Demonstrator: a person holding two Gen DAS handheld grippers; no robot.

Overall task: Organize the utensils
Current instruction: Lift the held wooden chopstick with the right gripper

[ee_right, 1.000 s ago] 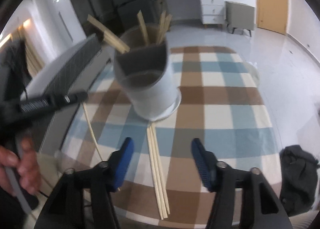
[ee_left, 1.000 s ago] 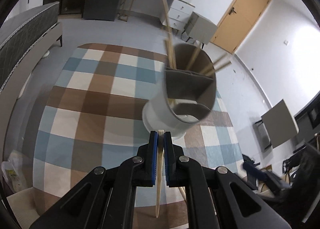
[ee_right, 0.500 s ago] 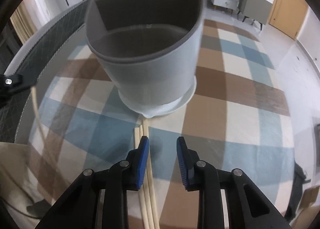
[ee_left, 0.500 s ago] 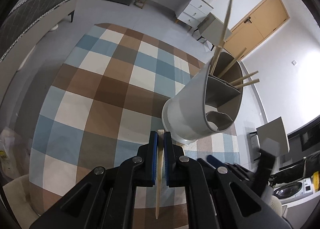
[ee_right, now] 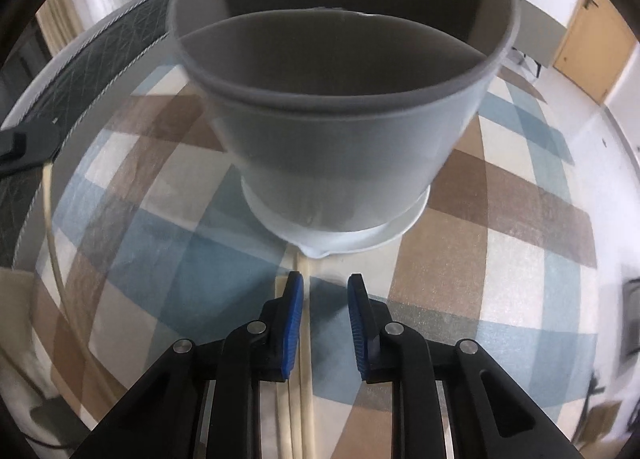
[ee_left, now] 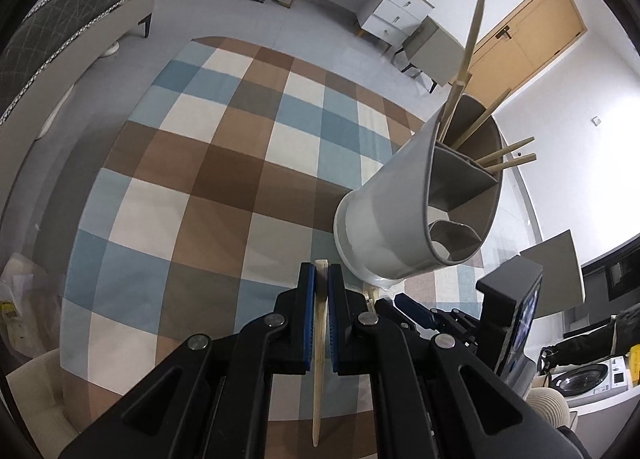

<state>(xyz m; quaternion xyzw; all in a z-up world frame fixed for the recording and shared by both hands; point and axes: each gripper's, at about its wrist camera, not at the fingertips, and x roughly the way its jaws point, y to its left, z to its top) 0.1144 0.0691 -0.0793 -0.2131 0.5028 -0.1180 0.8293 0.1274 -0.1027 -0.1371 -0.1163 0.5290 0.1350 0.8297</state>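
Holder (ee_left: pixel 384 219): smooth matt plastic, pale grey outside, darker grey inside. Chopsticks (ee_right: pixel 306 379): pale, unvarnished wood or bamboo with a dull finish. Tablecloth (ee_left: pixel 224 179): woven checked cloth, matt and slightly rough. Gripper pads (ee_right: pixel 292 323): ribbed blue rubber or plastic on black matt plastic arms with bright metal rivets.

My right claw (ee_right: pixel 323 283) is closing over pale wooden chopsticks (ee_right: pixel 306 343) lying on the checked blue-and-brown tabletop (ee_right: pixel 500 259), its blue pads not yet pressing them, just before the grey divided plastic holder (ee_right: pixel 344 147).
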